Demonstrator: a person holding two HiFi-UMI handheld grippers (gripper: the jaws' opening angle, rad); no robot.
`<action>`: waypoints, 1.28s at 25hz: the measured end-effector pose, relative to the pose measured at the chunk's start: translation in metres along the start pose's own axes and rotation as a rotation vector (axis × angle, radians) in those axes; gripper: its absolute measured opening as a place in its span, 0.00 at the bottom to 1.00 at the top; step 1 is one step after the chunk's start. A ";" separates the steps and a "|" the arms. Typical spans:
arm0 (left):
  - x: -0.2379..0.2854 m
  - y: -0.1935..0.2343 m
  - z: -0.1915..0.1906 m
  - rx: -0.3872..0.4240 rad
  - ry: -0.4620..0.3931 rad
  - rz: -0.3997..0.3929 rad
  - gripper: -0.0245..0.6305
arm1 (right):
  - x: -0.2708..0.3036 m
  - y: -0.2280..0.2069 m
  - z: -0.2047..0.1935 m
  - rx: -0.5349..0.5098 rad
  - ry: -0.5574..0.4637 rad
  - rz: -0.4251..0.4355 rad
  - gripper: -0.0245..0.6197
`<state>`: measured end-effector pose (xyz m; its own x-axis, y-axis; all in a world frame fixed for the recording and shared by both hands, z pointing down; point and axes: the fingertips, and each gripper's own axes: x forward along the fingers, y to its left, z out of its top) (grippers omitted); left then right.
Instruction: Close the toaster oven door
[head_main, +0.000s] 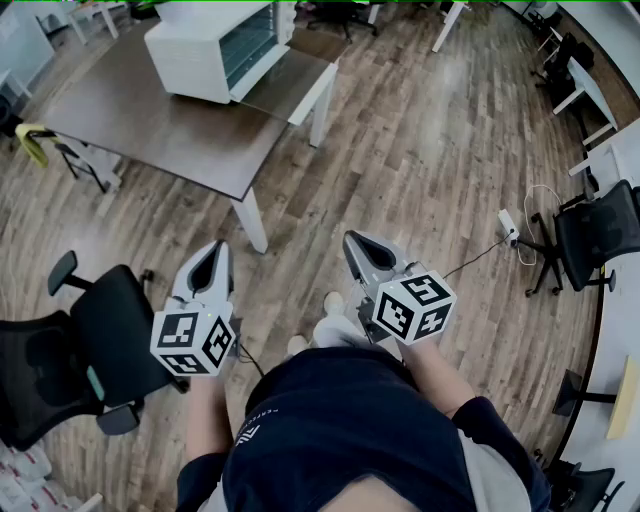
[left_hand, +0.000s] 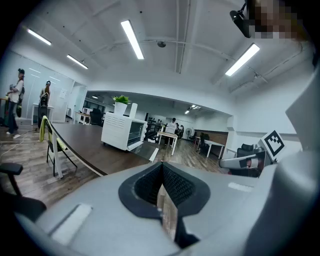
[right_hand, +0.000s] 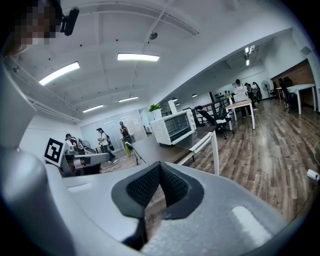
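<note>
Head view had the oven (head_main: 215, 50) far left on the counter (head_main: 165, 128), door (head_main: 283, 86) open. Left gripper (head_main: 214, 250) and right gripper (head_main: 352, 242) had their fingers together, empty. The smart play was stepping closer, then pushing the door up.

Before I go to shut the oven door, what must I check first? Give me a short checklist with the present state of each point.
1. Door of the oven is open, folded down over the table: ok, ready to be closed.
2. Left gripper shut and empty: ok.
3. Right gripper shut and empty: ok.
4. Door within reach: not ok. Both grippers are far from the table, over the floor.
5. Chair stands to the left, not between the grippers and the oven: ok.
6. Nothing inside the oven blocks the door: cannot tell.
</note>
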<state>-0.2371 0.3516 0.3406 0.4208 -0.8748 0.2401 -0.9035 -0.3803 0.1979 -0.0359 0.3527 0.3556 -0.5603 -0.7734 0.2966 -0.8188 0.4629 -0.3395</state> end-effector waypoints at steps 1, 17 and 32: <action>0.000 0.001 -0.001 -0.001 0.006 0.001 0.06 | 0.000 0.000 0.000 0.002 0.002 -0.001 0.04; 0.030 -0.018 -0.008 0.017 0.061 -0.012 0.06 | 0.009 -0.023 0.006 0.069 0.013 0.043 0.04; 0.081 -0.028 -0.017 -0.043 0.095 0.038 0.06 | 0.039 -0.072 0.018 0.074 0.061 0.084 0.04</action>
<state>-0.1760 0.2970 0.3710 0.3945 -0.8549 0.3368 -0.9152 -0.3327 0.2275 0.0037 0.2811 0.3753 -0.6353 -0.7040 0.3175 -0.7581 0.4902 -0.4300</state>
